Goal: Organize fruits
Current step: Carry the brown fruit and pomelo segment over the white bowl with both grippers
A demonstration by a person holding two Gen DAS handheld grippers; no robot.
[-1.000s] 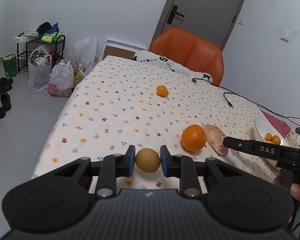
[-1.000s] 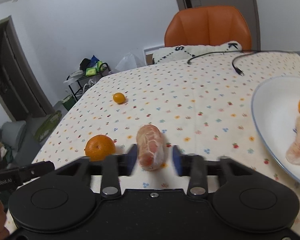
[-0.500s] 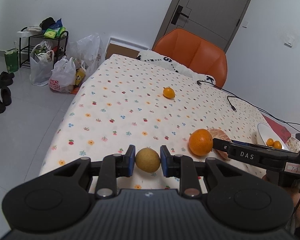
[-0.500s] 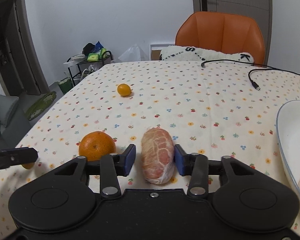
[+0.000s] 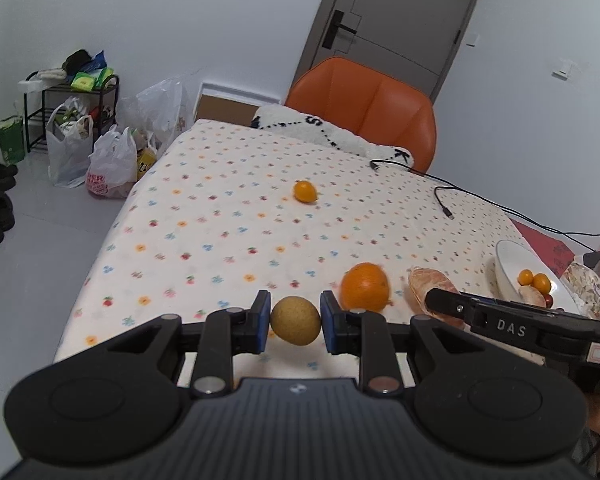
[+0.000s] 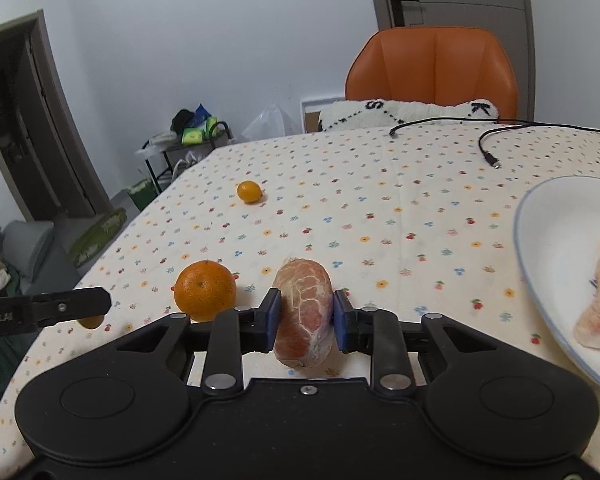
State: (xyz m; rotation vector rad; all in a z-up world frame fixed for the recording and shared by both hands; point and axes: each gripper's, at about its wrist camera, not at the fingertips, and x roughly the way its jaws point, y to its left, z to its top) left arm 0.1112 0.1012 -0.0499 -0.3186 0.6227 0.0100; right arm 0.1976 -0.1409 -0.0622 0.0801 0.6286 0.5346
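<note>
Tan and rough-skinned, a small round fruit point(image 5: 295, 320) is sitting pinched in my left tool point(image 5: 294, 322), above the near edge of the flower-printed bench point(image 5: 220, 216). My right tool point(image 6: 305, 316) is squeezing a peeled, veiny pink pomelo segment point(image 6: 304, 312) beside a dimpled orange point(image 6: 205, 295). The white plate point(image 6: 556, 248) is running off frame, its fruit half cut off.

Both grippers are matte black with blue-padded fingers point(image 5: 262, 322), silver screws and white "DAS" lettering.
</note>
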